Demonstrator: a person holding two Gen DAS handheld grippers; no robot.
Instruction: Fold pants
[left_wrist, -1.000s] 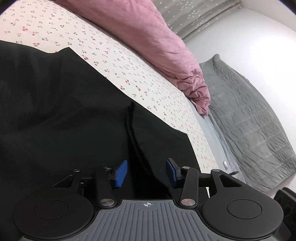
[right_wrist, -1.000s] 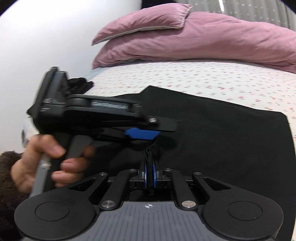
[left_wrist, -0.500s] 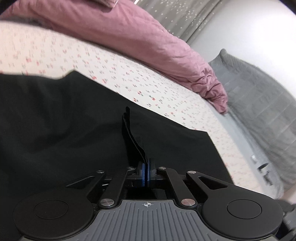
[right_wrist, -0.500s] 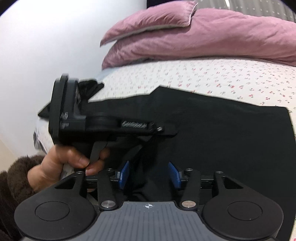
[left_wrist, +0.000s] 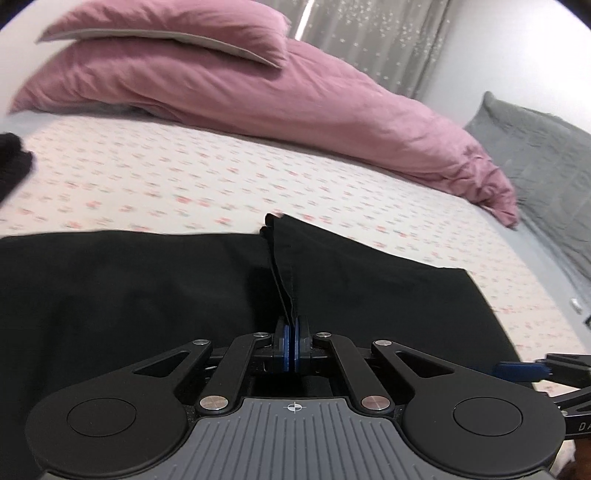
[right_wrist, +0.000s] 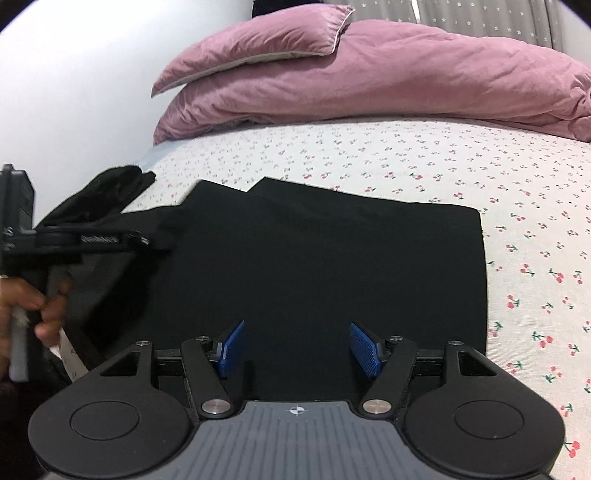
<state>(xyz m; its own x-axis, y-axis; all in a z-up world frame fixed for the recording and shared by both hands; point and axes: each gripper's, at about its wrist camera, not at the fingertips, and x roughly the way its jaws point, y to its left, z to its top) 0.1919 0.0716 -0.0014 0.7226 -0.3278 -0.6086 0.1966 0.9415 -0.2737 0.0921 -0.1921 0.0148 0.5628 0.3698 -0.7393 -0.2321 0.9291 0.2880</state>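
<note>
Black pants (right_wrist: 314, 258) lie spread on the cherry-print bed sheet (right_wrist: 498, 184), folded into a rough rectangle. In the left wrist view my left gripper (left_wrist: 294, 341) is shut on an edge of the pants (left_wrist: 147, 295), which rises as a thin fold between the blue pads. My right gripper (right_wrist: 297, 349) is open and empty, low over the near edge of the pants. The left gripper shows at the left of the right wrist view (right_wrist: 92, 240), held in a hand. A blue pad of the right gripper (left_wrist: 517, 371) shows at the right edge of the left wrist view.
A pink duvet (right_wrist: 369, 85) and pillow (right_wrist: 266, 40) lie along the far side of the bed. A grey quilt (left_wrist: 543, 147) lies at the far right. Another dark garment (right_wrist: 110, 188) lies at the bed's left edge. A white wall is on the left.
My left gripper closed on the pants edge and lifted it. My right gripper let go of the fabric and opened wide, then drew back to the right.
</note>
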